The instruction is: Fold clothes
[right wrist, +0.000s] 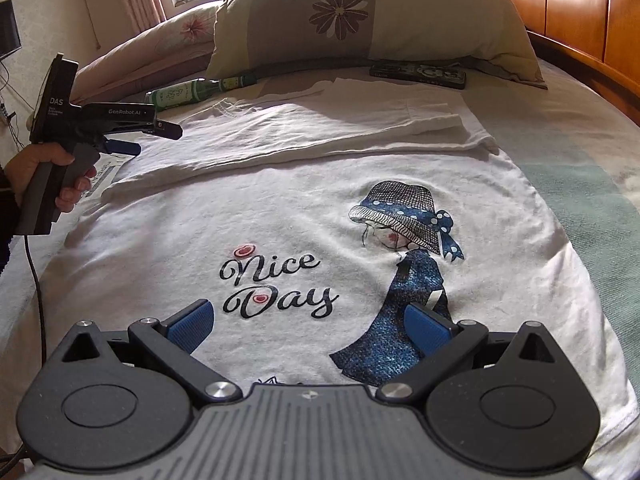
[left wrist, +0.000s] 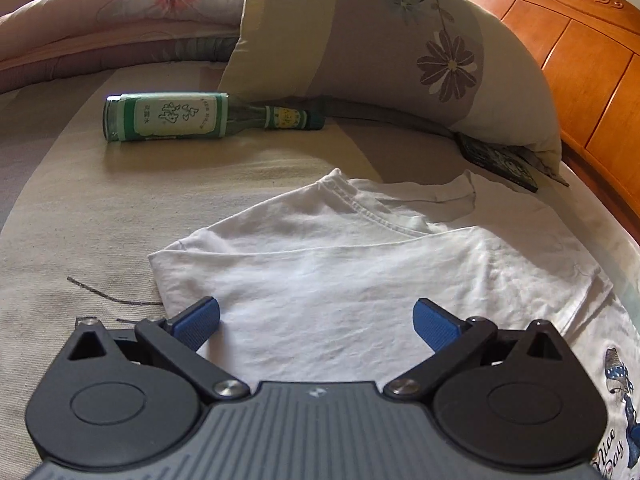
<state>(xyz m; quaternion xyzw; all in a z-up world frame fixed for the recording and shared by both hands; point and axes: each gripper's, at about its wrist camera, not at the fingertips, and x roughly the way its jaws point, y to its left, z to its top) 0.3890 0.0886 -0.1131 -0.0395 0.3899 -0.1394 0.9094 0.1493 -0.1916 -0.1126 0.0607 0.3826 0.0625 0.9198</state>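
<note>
A white T-shirt (right wrist: 280,208) with a "Nice Day" print and a girl in a blue hat lies flat on the bed, its upper part folded over into a white band (left wrist: 340,264). In the left wrist view my left gripper (left wrist: 316,322) hovers open over that folded part, blue pads wide apart, nothing between them. The right gripper (right wrist: 308,324) is open above the printed front near the hem. From the right wrist view I also see the left gripper (right wrist: 132,142), held by a hand at the shirt's left edge.
A green glass bottle (left wrist: 192,118) lies on its side on the bedsheet beyond the shirt. A large flowered pillow (left wrist: 400,48) leans on the wooden headboard (left wrist: 580,56). A dark phone-like object (right wrist: 418,74) lies under the pillow's edge. A quilt (left wrist: 100,20) is piled at the back left.
</note>
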